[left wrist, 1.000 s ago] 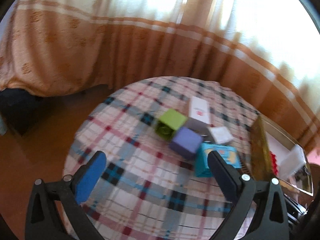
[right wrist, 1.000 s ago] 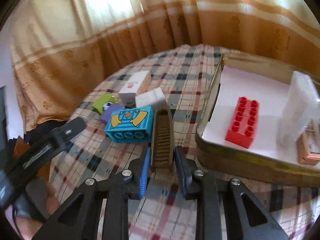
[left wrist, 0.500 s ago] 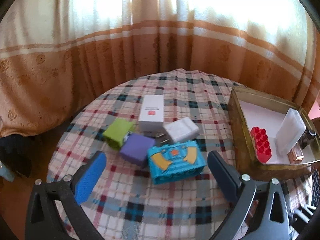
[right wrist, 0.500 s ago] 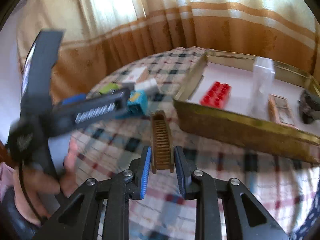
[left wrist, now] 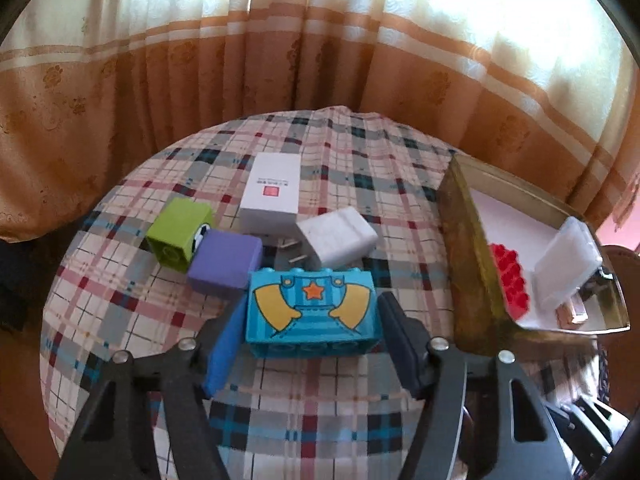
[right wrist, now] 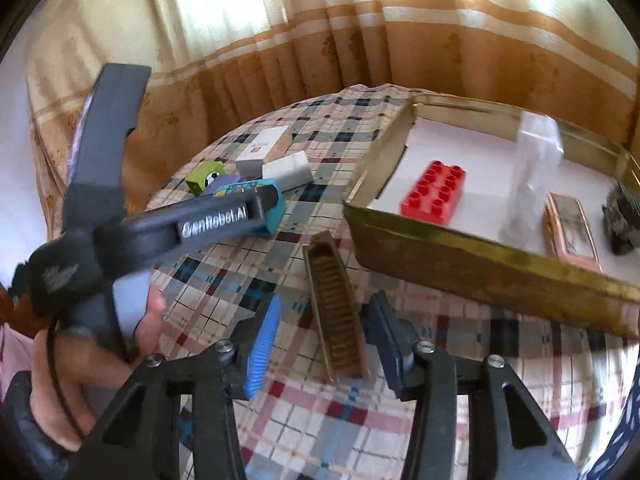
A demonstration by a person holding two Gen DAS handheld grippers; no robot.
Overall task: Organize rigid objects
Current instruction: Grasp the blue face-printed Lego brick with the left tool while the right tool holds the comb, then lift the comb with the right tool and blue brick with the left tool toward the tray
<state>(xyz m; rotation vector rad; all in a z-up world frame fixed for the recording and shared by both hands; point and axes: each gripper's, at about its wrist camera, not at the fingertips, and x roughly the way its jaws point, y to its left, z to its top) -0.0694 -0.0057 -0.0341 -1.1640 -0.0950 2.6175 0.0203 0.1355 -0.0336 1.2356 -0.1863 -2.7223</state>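
Closing in since the earlier frame, the left tool (left wrist: 312, 320) straddled one blue brick (left wrist: 311, 312) on the tabletop (left wrist: 280, 412), fingers spread. Right tool (right wrist: 320, 332) had loosened, spread around one brown comb (right wrist: 336, 312). Purple block (left wrist: 224, 260), green block (left wrist: 180, 232), charger (left wrist: 338, 240) and white box (left wrist: 272, 192) crowded behind; one tray (right wrist: 460, 256) held a red brick (right wrist: 434, 192).

Four toy bricks (left wrist: 312, 312), two white boxes (left wrist: 272, 192).

A blue printed brick (left wrist: 312, 312) lies flat on the desk; a brown comb-like piece (right wrist: 336, 312), somewhat blurred, lies beside the tray (right wrist: 480, 256).
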